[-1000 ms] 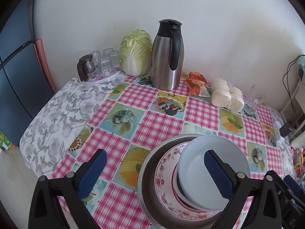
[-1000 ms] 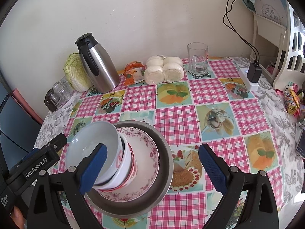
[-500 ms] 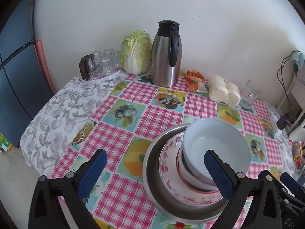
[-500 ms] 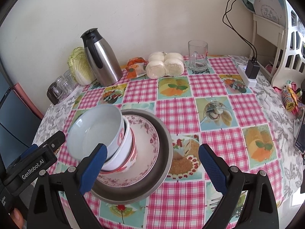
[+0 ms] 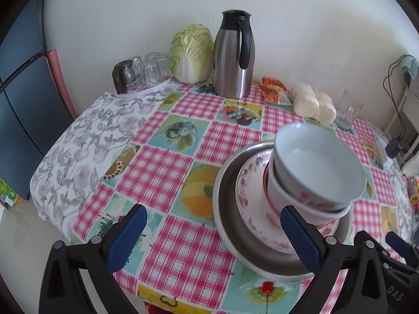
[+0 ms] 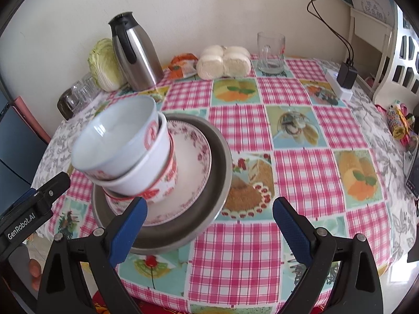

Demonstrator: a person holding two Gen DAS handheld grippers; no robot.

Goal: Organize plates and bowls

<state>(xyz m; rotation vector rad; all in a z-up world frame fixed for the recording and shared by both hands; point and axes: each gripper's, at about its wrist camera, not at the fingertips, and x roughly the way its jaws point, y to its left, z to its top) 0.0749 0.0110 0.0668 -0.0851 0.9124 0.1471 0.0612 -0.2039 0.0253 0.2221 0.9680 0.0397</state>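
A stack stands on the checked tablecloth near the table's front edge. At the bottom is a metal basin (image 5: pixel 225 209) (image 6: pixel 222 162), then a floral plate (image 5: pixel 248 183) (image 6: pixel 193 154), and on that a red-patterned bowl (image 6: pixel 149 175). A white bowl (image 5: pixel 319 167) (image 6: pixel 112 136) sits tilted on top. My left gripper (image 5: pixel 213 235) is open, with its right finger just in front of the stack. My right gripper (image 6: pixel 209 227) is also open, its left finger in front of the basin's rim. Neither holds anything. The left gripper's body (image 6: pixel 34 209) shows at the left edge of the right wrist view.
Along the wall stand a steel thermos (image 5: pixel 234 55), a cabbage (image 5: pixel 191 52), glasses on a tray (image 5: pixel 144 70), an orange packet (image 6: pixel 183 65), white buns (image 6: pixel 222 61) and a glass mug (image 6: pixel 269 52). A power strip with charger (image 6: pixel 343 81) and a white chair (image 6: pixel 398 60) are at the right.
Both grippers have drawn back from the stack toward the table's front edge. The left gripper's right finger no longer overlaps the white bowl. The stack has stayed where it was.
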